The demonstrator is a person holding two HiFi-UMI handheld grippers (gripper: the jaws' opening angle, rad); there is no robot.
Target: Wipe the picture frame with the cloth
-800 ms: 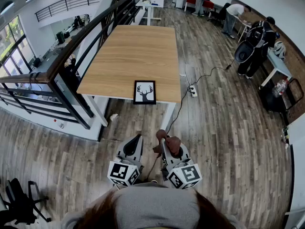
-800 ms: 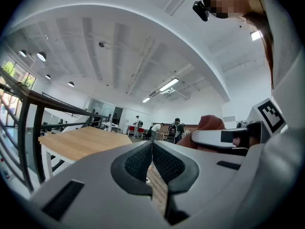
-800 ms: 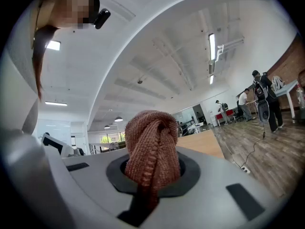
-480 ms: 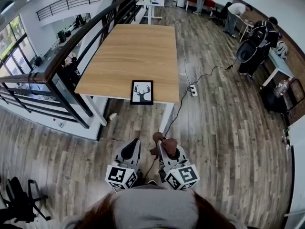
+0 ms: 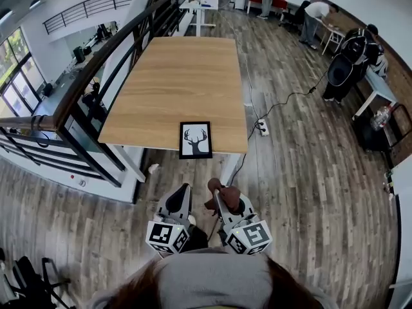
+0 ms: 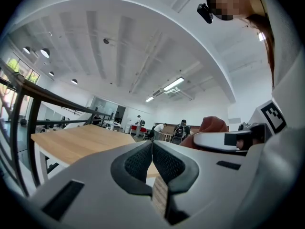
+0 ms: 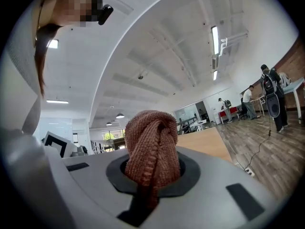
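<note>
**A:** How do the two grippers stand?

**B:** The left gripper [image 6: 152, 152] has its jaws pressed together. The dark ribbed pads meet edge to edge, with nothing between them. The right gripper [image 7: 153, 175] is clamped on the cloth [image 7: 153, 147], a rust-brown knitted bundle that bulges out of the jaws in a rounded knot.

**A:** And where are they?

**B:** They are side by side, close in front of the person, above the floor [image 5: 302, 172]. They are on the near side of the table [image 5: 174, 76] and neither touches it.

**A:** Where is the picture frame?

**B:** The picture frame [image 5: 196, 140] lies flat at the table's near edge, toward the right corner, well apart from both grippers. It has a thin black rectangular border around a white sheet printed with a black antlered deer head.

**A:** What about the surfaces?

**B:** The tabletop is smooth pale wood with a fine grain, rectangular, on white legs. The floor is grey-brown planks. The gripper bodies are smooth light-grey plastic, and each has a cube of black-and-white square markers at its near end. A white power strip [image 5: 262, 126] with a dark cable lies on the floor just right of the table.
</note>
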